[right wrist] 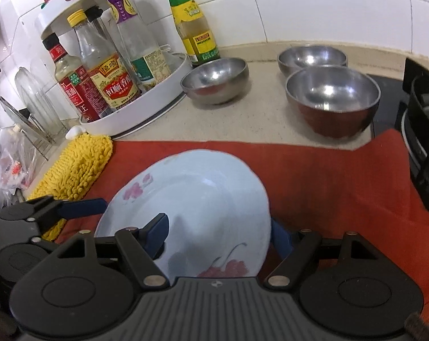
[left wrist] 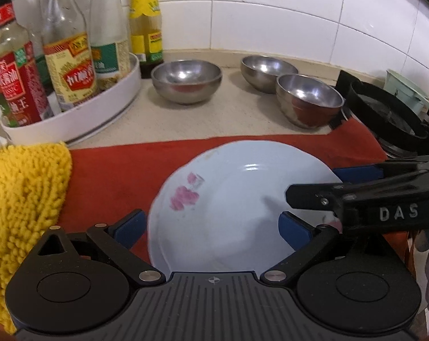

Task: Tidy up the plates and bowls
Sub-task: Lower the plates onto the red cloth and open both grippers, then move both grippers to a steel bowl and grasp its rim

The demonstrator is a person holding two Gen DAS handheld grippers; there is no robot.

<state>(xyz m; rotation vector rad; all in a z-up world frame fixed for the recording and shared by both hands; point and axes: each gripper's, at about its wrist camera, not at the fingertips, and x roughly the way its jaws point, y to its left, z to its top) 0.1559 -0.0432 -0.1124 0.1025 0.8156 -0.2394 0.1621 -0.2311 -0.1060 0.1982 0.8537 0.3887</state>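
Beige stone counter (right wrist: 251, 119) runs to a white tiled wall and carries everything; a red cloth (left wrist: 106, 182) (right wrist: 328, 182) covers its near edge. On the cloth lies a pale blue plate (left wrist: 228, 207) (right wrist: 203, 199) with pink flower prints, the largest task item, roughly midway along the cloth. At the counter's left rear stands a white two-tier rack (left wrist: 81, 119) (right wrist: 146, 110) holding sauce bottles, with a yellow-labelled bottle (left wrist: 145, 25) (right wrist: 191, 25) just beside it on the counter. A yellow chenille mitt (left wrist: 18, 204) (right wrist: 78, 170) overlaps the cloth's left end. Three steel bowls sit beyond the cloth toward the wall: the left bowl (left wrist: 186, 81) (right wrist: 214, 81) near the rack, the rear bowl (left wrist: 267, 71) (right wrist: 311, 56) and the right bowl (left wrist: 309, 99) (right wrist: 332, 102) touching or nearly so. Both tools straddle the plate's rim with blue pads spread: the left gripper (left wrist: 211, 227) has one pad outside the left rim and one over the plate's interior; the right gripper (right wrist: 218, 234) likewise at the right rim. Whether either pad presses the plate cannot be told.
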